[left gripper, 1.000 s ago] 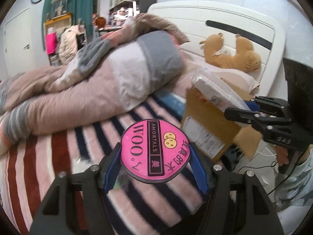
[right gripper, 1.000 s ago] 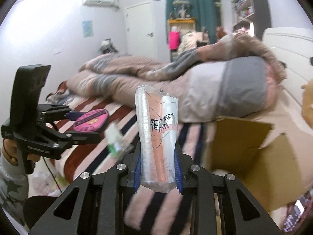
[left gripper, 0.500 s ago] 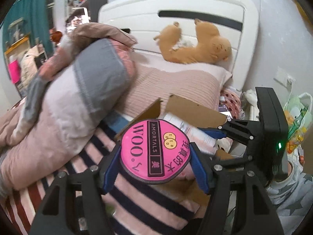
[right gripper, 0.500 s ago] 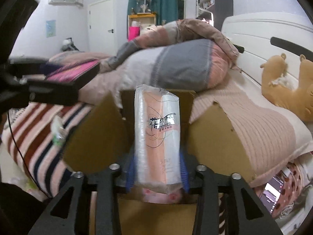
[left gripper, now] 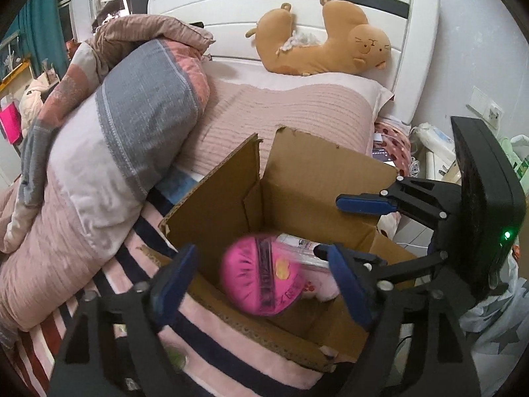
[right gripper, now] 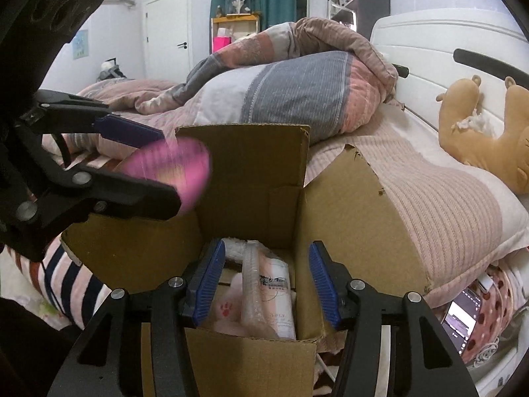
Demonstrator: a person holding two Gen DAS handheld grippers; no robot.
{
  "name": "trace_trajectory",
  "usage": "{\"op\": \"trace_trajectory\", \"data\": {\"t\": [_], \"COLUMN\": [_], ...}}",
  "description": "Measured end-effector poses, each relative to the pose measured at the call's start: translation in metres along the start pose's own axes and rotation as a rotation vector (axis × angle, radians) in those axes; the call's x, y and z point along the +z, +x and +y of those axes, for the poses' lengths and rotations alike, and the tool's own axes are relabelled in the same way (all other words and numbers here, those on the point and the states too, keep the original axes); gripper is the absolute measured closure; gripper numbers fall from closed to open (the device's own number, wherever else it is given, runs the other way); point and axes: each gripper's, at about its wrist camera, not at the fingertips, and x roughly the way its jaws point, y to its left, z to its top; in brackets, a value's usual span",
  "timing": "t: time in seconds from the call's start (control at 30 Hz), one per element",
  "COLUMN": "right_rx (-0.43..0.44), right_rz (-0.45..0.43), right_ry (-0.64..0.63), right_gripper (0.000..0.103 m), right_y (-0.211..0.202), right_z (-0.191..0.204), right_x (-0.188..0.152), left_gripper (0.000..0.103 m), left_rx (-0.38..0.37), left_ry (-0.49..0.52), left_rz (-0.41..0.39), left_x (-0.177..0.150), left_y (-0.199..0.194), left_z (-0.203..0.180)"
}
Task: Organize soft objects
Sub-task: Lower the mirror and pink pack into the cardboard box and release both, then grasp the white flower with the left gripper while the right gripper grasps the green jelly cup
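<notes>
Pink round cushion (left gripper: 261,278), blurred, sits between left claw's (left gripper: 264,281) spread fingers w/o touching them, over the open cardboard box (left gripper: 307,178) on the striped bed (left gripper: 211,334). Right claw (right gripper: 267,281) is spread too, empty, above a crinkly plastic-wrapped pack (right gripper: 271,294) lying in the box. Tan plush toy (left gripper: 327,46) lies by the headboard.

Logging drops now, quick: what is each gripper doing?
Left gripper: open, holding nothing; pink cushion blurred over the cardboard box.
Right gripper: open, empty; plastic-wrapped pack lies in the box.
</notes>
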Motion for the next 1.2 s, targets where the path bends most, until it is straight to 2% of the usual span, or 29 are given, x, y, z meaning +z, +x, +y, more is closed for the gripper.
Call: {"op": "trace_trajectory", "data": {"t": [0.17,0.4,0.6,0.7,0.83,0.93,1.07,1.2], "right_rx": [-0.003,0.002,0.108,0.165,0.248,0.346,0.336,0.352], "right_rz": [-0.001,-0.052,-0.113,-0.115,-0.066,0.015,0.079,0.179], "right_ry": [-0.003,-0.025,-0.092,-0.137,-0.196,-0.184,-0.209,-0.185], "right_gripper": [0.054,0.054,0.054,0.054,0.054,0.054,0.054,0.054], "right_y": [-0.003,-0.026,-0.046,-0.045,-0.027,-0.004,0.026,0.066], "right_z": [0.004,0.027,0.082,0.112,0.156,0.179,0.201,0.207], "right_x": [0.004,0.019,0.040,0.047,0.049,0.043,0.029,0.010], "left_gripper": [0.021,0.021,0.021,0.021,0.021,0.021,0.021,0.021], "left_rx": [0.019,0.063,0.116,0.149,0.166,0.157,0.148,0.106], "left_ry": [-0.001,-0.083,-0.185,-0.219,-0.280,-0.313,-0.338,-0.352], "left_rz": [-0.034,-0.113,-0.144,-0.155,-0.144,-0.124,-0.092,-0.053], "left_x": [-0.008,-0.038,-0.077,-0.099,-0.128,-0.148,-0.167,-0.179], "left_y": [-0.020,-0.067,-0.102,-0.114,-0.118,-0.111,-0.095,-0.070], "left_z": [0.005,0.040,0.081,0.101,0.128,0.142,0.157,0.167]}}
